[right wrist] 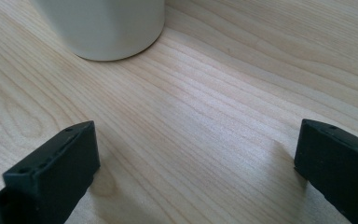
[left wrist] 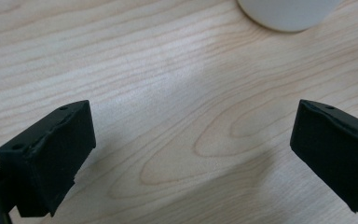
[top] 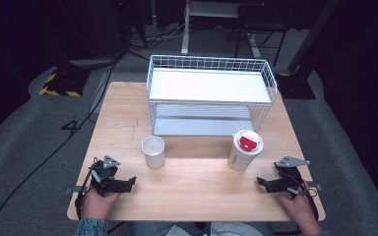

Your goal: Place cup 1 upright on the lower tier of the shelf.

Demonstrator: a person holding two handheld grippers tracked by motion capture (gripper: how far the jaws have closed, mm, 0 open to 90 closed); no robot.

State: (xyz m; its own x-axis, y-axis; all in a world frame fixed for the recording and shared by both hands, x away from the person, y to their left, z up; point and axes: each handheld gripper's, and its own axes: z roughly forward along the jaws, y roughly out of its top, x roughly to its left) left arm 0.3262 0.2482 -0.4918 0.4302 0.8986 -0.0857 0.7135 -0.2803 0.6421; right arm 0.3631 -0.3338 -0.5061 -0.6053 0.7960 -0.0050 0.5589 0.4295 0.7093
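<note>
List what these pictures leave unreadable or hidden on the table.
- Brown print on the lidded paper cup: too small to read in the high view.
- Inside of the open white paper cup: its bottom is hidden by its own wall in the high view; the left gripper view's top edge cuts it off.
- Wire rack lower shelf: largely covered by the upper shelf.

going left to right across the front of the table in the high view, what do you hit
left claw → empty white paper cup → paper cup with a red thing on top → right claw. The white wire shelf rack stands farther back and spans across both cups, so it has no place in this order.
</note>
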